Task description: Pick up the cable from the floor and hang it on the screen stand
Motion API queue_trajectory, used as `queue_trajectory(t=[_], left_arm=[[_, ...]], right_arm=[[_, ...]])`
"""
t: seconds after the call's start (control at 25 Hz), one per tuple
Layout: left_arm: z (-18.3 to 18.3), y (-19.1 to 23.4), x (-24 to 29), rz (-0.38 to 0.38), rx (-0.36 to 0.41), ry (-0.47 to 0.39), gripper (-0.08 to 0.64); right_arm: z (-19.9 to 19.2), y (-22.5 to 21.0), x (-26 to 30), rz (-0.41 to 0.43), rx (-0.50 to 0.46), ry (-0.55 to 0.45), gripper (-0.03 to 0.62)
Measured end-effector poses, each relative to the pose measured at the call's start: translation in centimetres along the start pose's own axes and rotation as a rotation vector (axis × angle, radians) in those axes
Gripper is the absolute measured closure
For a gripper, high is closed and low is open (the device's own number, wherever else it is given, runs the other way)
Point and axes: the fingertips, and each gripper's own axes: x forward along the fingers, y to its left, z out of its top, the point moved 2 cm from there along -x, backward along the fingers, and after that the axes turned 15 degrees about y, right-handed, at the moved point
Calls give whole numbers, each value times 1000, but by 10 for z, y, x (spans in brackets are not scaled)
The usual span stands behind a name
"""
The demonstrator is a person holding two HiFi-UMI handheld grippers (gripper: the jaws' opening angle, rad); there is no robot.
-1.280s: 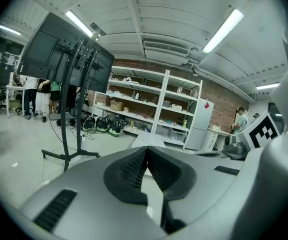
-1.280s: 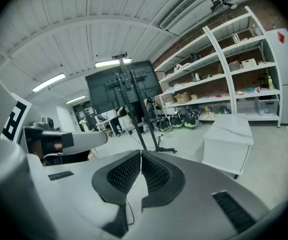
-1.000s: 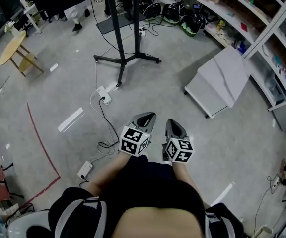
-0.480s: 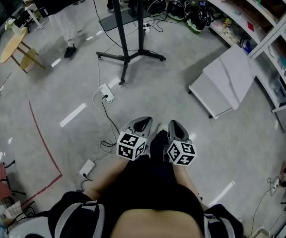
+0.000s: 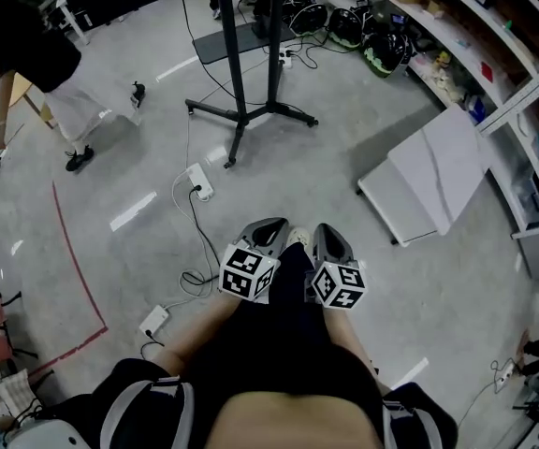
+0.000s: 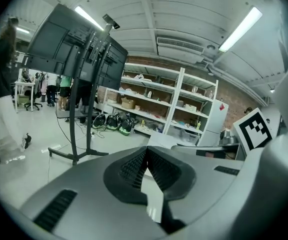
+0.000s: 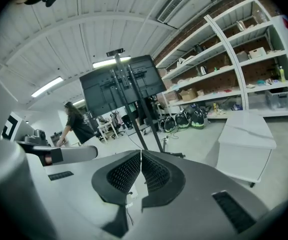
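Over flr [image 5: 344, 148]: hand-held grippers [image 5: 271, 224] [image 5: 328, 231] closed, empty

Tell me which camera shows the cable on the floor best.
The head view: the cable lies looped on the floor near a power strip. The left gripper view shows only a thin strand by the screen stand; the right gripper view, a sliver behind its jaws.

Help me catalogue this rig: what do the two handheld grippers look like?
Both match: the left gripper and right gripper have smooth grey shells tapering to a claw lined with black dimpled pads. Each carries a white cube printed with black square markers. The forearms behind them are bare.
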Motion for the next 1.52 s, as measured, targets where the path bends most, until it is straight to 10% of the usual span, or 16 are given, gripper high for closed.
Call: queue_trajectory(t=[1.52], left_arm=[[177,84,221,4,-64,2,552]], right_arm=[[190,-164,163,34,-17,32,568]])
